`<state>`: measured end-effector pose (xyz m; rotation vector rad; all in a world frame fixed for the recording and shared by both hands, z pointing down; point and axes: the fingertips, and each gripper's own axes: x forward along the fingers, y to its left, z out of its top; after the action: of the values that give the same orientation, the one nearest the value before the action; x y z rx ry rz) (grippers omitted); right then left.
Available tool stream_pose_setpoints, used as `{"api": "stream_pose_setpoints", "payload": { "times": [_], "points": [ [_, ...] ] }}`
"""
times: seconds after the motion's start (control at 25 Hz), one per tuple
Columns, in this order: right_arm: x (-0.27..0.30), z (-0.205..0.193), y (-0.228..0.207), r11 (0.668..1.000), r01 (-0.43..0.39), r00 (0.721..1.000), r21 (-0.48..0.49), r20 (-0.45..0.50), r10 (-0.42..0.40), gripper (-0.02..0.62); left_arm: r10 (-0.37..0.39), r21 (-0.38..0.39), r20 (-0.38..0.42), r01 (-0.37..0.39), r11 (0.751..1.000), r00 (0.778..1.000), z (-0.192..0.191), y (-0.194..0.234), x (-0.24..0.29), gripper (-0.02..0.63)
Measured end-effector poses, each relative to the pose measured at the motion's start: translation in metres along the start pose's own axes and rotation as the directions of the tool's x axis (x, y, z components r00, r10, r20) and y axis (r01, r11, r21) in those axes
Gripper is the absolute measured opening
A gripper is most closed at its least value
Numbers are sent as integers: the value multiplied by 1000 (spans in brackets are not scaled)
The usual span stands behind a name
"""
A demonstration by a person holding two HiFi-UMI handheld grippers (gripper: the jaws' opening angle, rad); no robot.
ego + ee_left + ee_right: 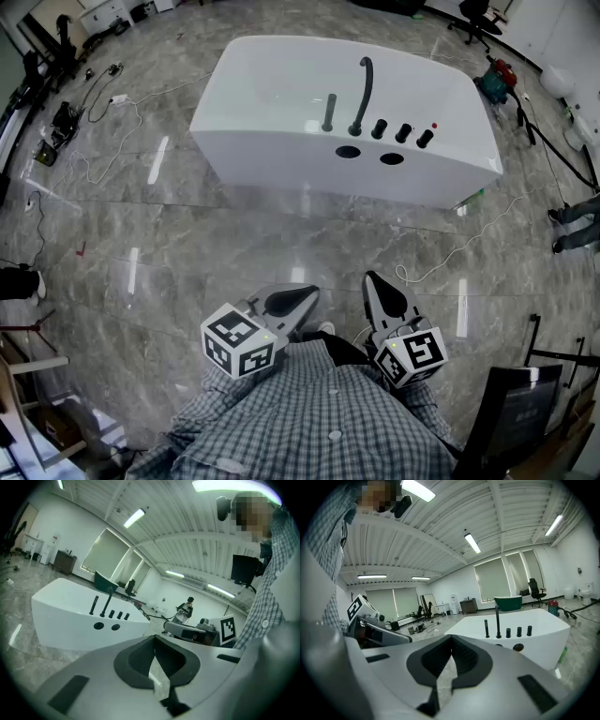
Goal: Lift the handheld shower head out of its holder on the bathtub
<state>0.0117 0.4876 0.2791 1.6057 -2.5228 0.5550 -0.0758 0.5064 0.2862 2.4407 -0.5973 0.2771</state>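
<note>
- Left gripper: its jaws are resting fully together with nothing between them. It is being held low in front of the person's checked shirt and is pointing slightly downward toward the bathtub.
- Right gripper: its jaws are also meeting at the tips and holding nothing. It is sitting just beside the left gripper, on that gripper's right, and aiming the same way.
- Marker cubes: one is riding at the rear of each gripper, close to the person's body.
- Bathtub: this white, freestanding tub is standing well ahead of both grippers across a stretch of floor. Neither gripper is touching it.
- Shower head: this short dark upright rod is sitting in its holder on the tub's near rim. It is standing straight ahead, between the lines of the two grippers and well apart from both.
- Spout: this tall, dark, curved pipe is rising just right of the shower head as seen from the grippers.
- Knobs: three dark knobs are standing in a row to the right of the spout.
- Round openings: two dark ones are showing on the tub's near face, below the fittings.
- Floor: this grey, marbled, glossy surface is lying under and ahead of the grippers.
- White cable: it is trailing over the floor ahead of the right gripper, toward the tub's right end.
- Green tub: it is standing far beyond the white one.
</note>
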Motion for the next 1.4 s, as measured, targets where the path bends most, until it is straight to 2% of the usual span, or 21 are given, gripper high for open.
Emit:
{"api": "stream_pose_setpoints", "payload": {
  "times": [0.68, 0.84, 1.04, 1.2, 1.4],
  "points": [
    [-6, 3, 0, 1000, -13, 999, 7, 34, 12, 15, 18, -3, 6, -18, 1000, 1000, -2, -3, -3, 9],
    [-10, 4, -1, 999, -29, 998, 21, 49, 28, 15, 48, -15, 19, -47, 999, 999, -2, 2, -5, 9],
    [-18, 0, -20, 999, 12, 1000, 45, 14, -12, 15, 95, -19, 26, -95, 995, 995, -1, 3, -8, 9],
    [-27, -2, -33, 998, 11, 1000, 54, 12, -12, 15, 132, -34, 31, -131, 991, 991, -6, 1, -11, 9],
    [-38, -1, -46, 999, 2, 1000, 32, 15, -3, 15, 156, -38, 43, -155, 987, 987, -9, -10, -7, 9]
  ]
}}
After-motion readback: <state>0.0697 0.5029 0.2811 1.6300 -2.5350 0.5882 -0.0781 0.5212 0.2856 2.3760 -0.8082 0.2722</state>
